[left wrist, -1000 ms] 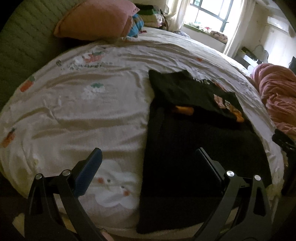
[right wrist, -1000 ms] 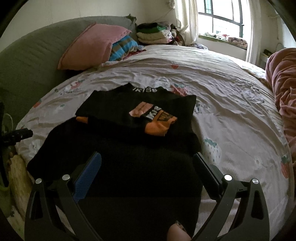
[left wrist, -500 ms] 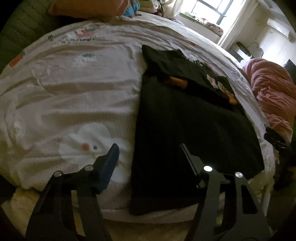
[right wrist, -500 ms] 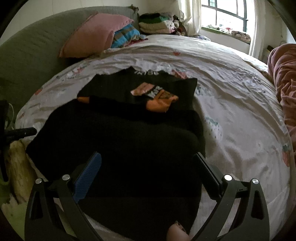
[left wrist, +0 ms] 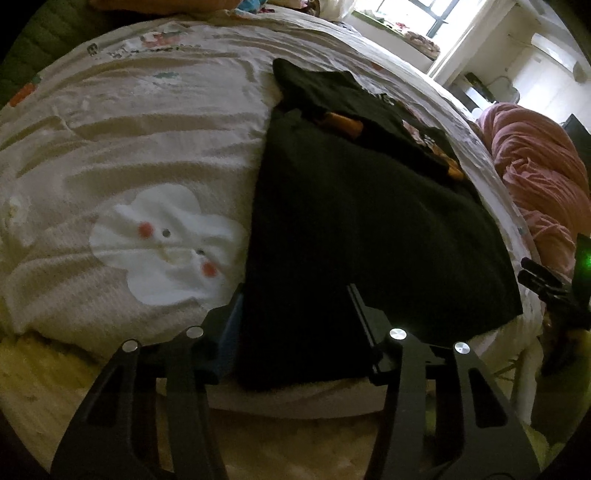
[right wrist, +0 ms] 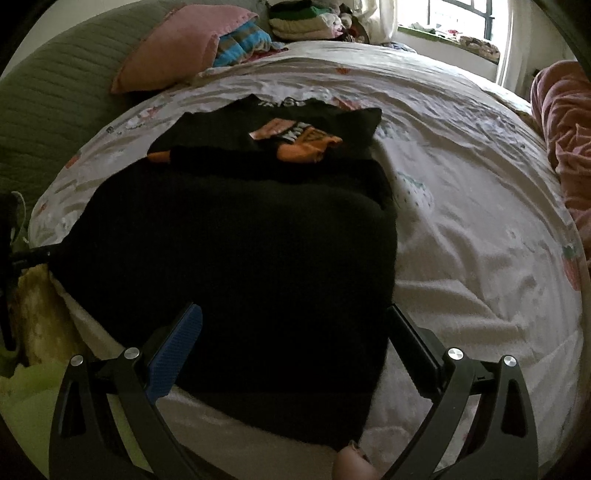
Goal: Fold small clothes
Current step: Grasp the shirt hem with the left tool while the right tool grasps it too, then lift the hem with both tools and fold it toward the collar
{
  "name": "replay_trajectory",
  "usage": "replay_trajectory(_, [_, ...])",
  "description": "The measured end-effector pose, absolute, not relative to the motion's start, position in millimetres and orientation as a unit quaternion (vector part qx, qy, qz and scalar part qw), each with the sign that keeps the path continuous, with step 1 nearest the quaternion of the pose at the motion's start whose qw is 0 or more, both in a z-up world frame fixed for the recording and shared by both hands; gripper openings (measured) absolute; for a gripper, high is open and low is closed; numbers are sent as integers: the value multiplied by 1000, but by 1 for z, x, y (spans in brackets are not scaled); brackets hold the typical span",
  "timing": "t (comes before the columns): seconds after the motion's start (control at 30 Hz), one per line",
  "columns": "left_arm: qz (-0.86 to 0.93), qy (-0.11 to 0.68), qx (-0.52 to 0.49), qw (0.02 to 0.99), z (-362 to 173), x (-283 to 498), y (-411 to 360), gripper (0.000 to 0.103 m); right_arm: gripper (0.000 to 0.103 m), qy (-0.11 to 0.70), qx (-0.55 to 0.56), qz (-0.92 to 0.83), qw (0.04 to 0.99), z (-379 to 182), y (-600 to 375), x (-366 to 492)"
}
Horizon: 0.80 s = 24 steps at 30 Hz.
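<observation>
The left tool (left wrist: 295, 306) sits low at the near edge of the bed, its jaws having just been closing, with the near left corner of a black garment (left wrist: 362, 229) between them. The blue-padded finger (left wrist: 231, 332) lies against the garment's left edge and the other finger (left wrist: 360, 314) rests on top of the cloth; whether the pads already pinch the fabric cannot be told, since a fair width of cloth spans the gap.

The right tool (right wrist: 291, 343) hangs with its jaws spread wide over the garment's (right wrist: 236, 258) near right part, gripping nothing. A fingertip (right wrist: 351, 461) shows at the bottom edge of the right wrist view, just below the hem.

The garment lies flat on the bed, its hem at the near mattress edge. Its far end is folded, showing an orange cuff (right wrist: 159, 157) and an orange-and-pink print (right wrist: 295, 138). The bed sheet (left wrist: 129, 147) is pale with a white bunny figure (left wrist: 166, 243) just left of the garment.

Further off lie a pink pillow (right wrist: 173, 48), a striped blue cloth (right wrist: 240, 40), a stack of folded clothes (right wrist: 299, 22) and a pink blanket (left wrist: 539, 166) at the right side of the bed.
</observation>
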<state>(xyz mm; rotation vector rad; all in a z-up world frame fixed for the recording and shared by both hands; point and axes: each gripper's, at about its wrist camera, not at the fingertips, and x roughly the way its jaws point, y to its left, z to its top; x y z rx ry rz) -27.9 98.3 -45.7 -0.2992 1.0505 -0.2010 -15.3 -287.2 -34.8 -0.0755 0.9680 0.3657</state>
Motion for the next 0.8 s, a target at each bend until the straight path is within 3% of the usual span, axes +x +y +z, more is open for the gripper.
replay_trajectory(0.33, [-97,500,-147,848,-50,-36,98,36,97,505,5,190,842,-46,-311,-30])
replay_trajectory(0.43, [-96,500,-147,848,-51,-35,98,36,82,513,12,191,837,-47,-317,-35])
replay_trajectory(0.77, [-93,499,-153,848,-53,-38,102,36,58,539,42,194,818,-71,-330,-36])
replay_trajectory(0.8, [-92,499,-155,848,-54,-38,103,36,47,537,42,194,820,-71,-331,-36])
